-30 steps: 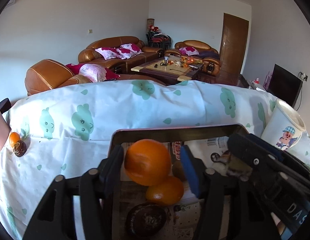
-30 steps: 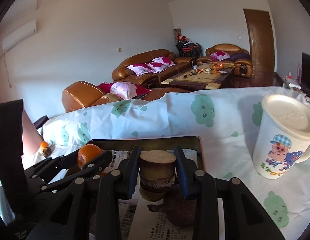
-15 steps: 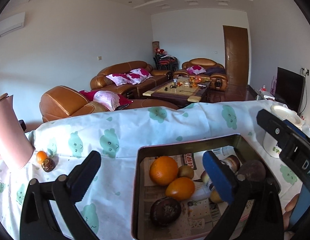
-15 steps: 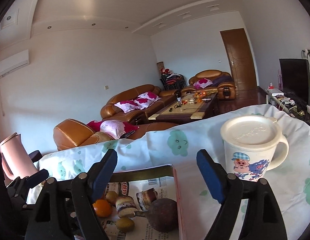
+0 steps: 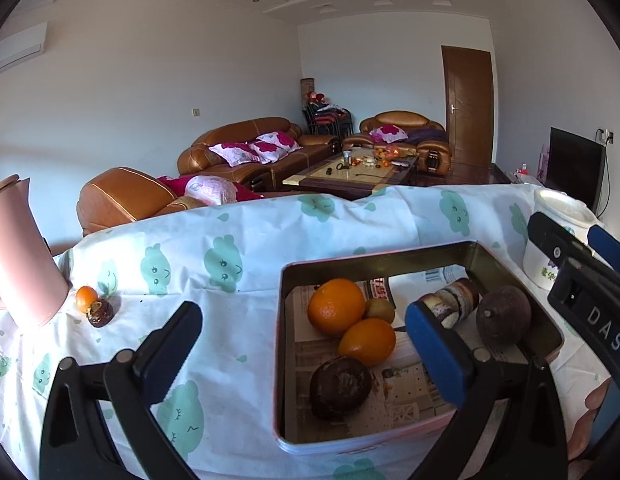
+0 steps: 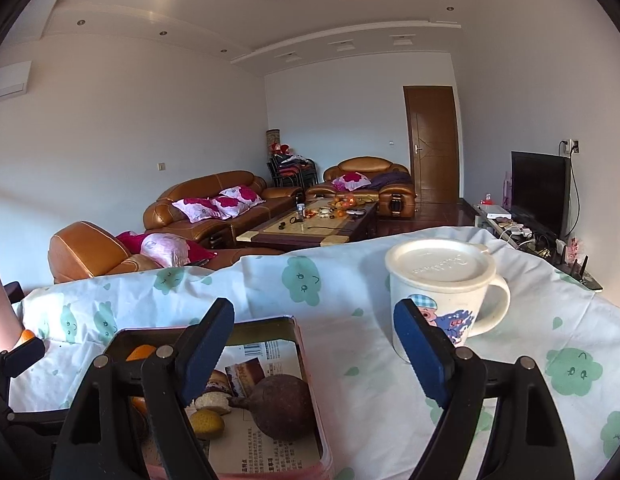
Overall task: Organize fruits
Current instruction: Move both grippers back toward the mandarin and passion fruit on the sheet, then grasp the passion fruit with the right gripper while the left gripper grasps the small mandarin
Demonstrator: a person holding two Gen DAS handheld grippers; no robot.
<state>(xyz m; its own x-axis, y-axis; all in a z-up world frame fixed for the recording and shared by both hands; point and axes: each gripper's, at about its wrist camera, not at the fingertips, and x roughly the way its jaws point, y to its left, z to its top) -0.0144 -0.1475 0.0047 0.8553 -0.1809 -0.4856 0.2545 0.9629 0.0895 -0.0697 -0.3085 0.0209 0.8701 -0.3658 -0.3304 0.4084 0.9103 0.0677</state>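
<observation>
A rectangular tin tray [image 5: 486, 254] lined with newspaper sits on the table. It holds a large orange [image 5: 336, 306], a smaller orange [image 5: 368, 342], a dark round fruit [image 5: 340, 388], a small green-brown fruit [image 5: 380, 309], cut sugarcane pieces [image 5: 450, 302] and a dark purple root [image 5: 504, 320]. My left gripper [image 5: 301, 344] is open and empty above the tray's left edge. My right gripper [image 6: 314, 344] is open and empty above the tray's [image 6: 305, 360] right edge; the root [image 6: 283, 406] lies below it. A small orange [image 5: 85, 298] and a brown fruit [image 5: 101, 312] lie on the cloth at the left.
A pink jug [image 5: 17, 256] stands at the table's left beside the loose fruits. A white lidded cartoon mug [image 6: 442, 292] stands right of the tray. The table wears a white cloth with green prints [image 5: 229, 264]. Sofas and a coffee table lie beyond.
Both grippers opened, letting go of the large orange and the sugarcane piece into the tray, then pulled back and up. The pink jug and loose fruits came into the left view.
</observation>
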